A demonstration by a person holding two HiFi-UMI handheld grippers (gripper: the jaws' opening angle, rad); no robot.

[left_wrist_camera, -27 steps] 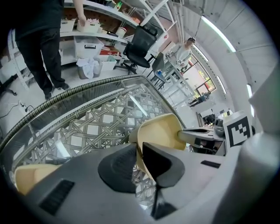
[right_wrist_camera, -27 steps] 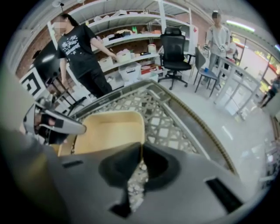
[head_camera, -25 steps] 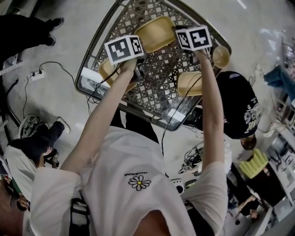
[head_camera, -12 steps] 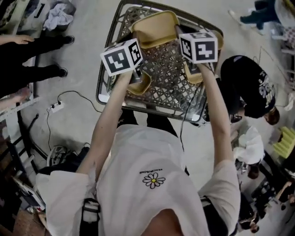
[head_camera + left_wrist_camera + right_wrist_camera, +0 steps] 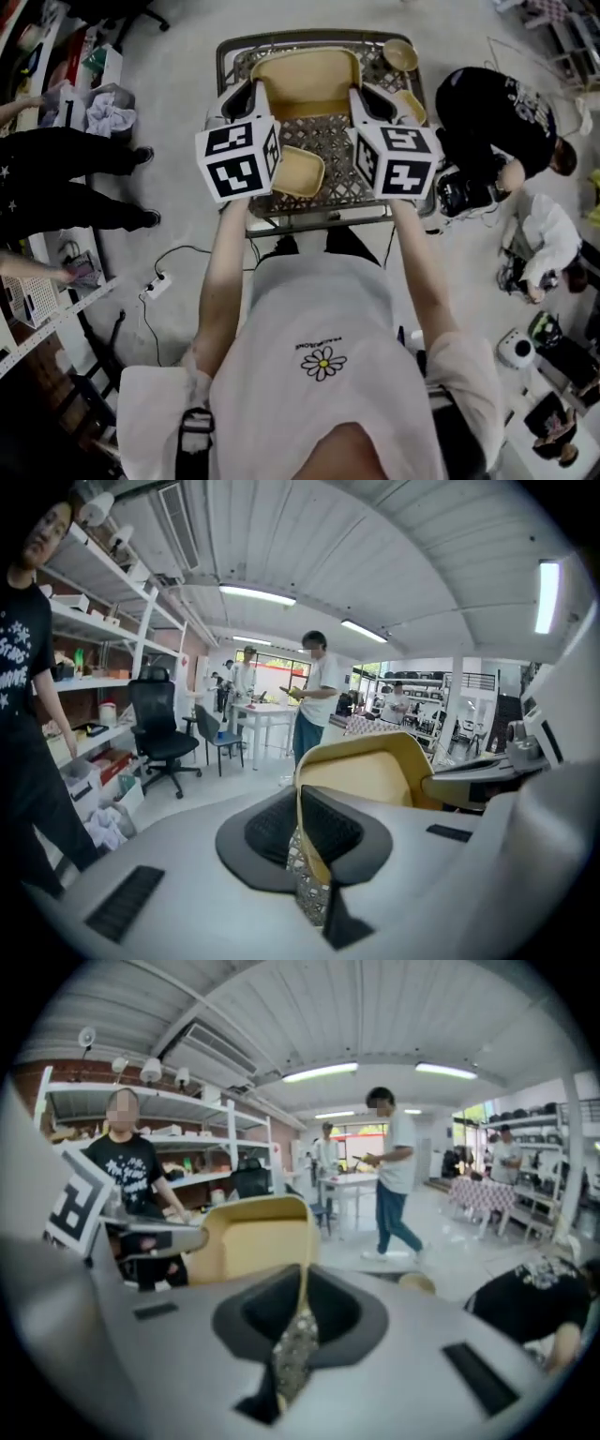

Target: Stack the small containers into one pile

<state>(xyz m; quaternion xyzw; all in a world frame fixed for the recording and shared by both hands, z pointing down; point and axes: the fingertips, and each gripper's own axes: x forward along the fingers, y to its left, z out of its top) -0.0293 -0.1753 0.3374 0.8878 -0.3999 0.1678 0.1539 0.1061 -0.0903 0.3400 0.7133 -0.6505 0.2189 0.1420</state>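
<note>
Left gripper (image 5: 253,96), jaws just closing, and right gripper (image 5: 364,99) each pinch a side wall of the yellow tray (image 5: 305,82), apparently to keep it level above the table's (image 5: 336,150) far edge.

Table (image 5: 333,141): lattice top, metal rim. On it: small tan tray (image 5: 298,172) near the front edge, tan bowl (image 5: 400,54) at the far right corner, tan dish (image 5: 411,105) by the right edge.

Arms (image 5: 222,272) outstretched, left claw (image 5: 298,808) and right claw (image 5: 302,1288) each clamped on opposite walls of tan tray (image 5: 305,75)
</note>
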